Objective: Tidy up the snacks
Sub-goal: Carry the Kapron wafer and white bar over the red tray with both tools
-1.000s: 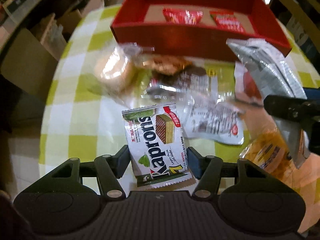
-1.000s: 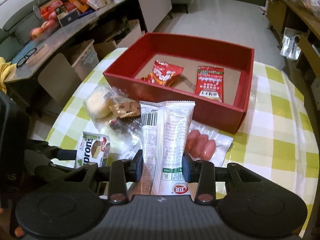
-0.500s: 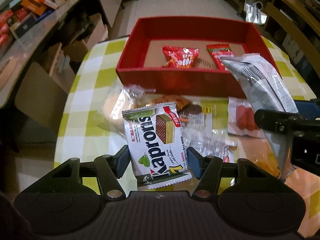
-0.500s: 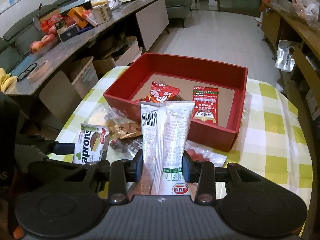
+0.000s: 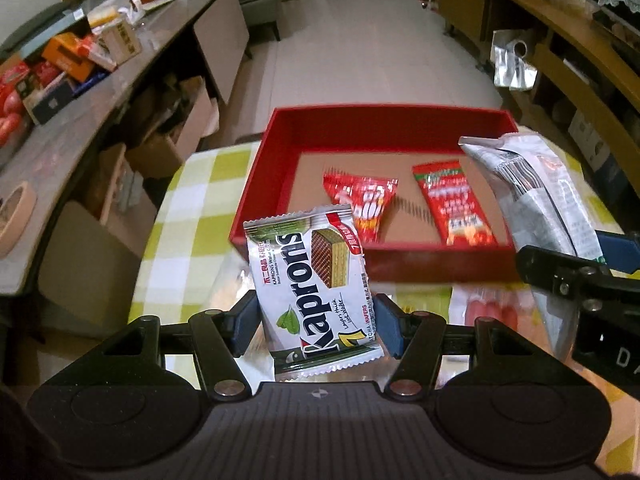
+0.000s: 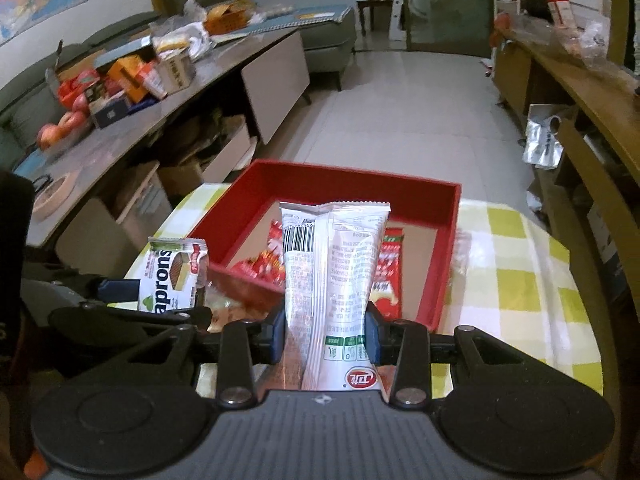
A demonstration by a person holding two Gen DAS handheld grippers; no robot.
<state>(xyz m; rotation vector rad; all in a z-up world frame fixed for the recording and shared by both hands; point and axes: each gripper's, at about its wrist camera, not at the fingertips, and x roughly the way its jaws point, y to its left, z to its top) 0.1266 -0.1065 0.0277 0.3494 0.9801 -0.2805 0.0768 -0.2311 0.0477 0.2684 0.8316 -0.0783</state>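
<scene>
Left claw [image 5: 316,326] holds the Kaprons wafer pack [image 5: 310,280] by its lower side edges; right claw [image 6: 325,338] is closed on the long silver pouch [image 6: 332,276] near its bottom seal. Both packs stand up ahead of their claws, the red box [image 5: 256,184] just beyond. Judged light, crinkly and slippery with breakable wafers; grip low and gently.
</scene>
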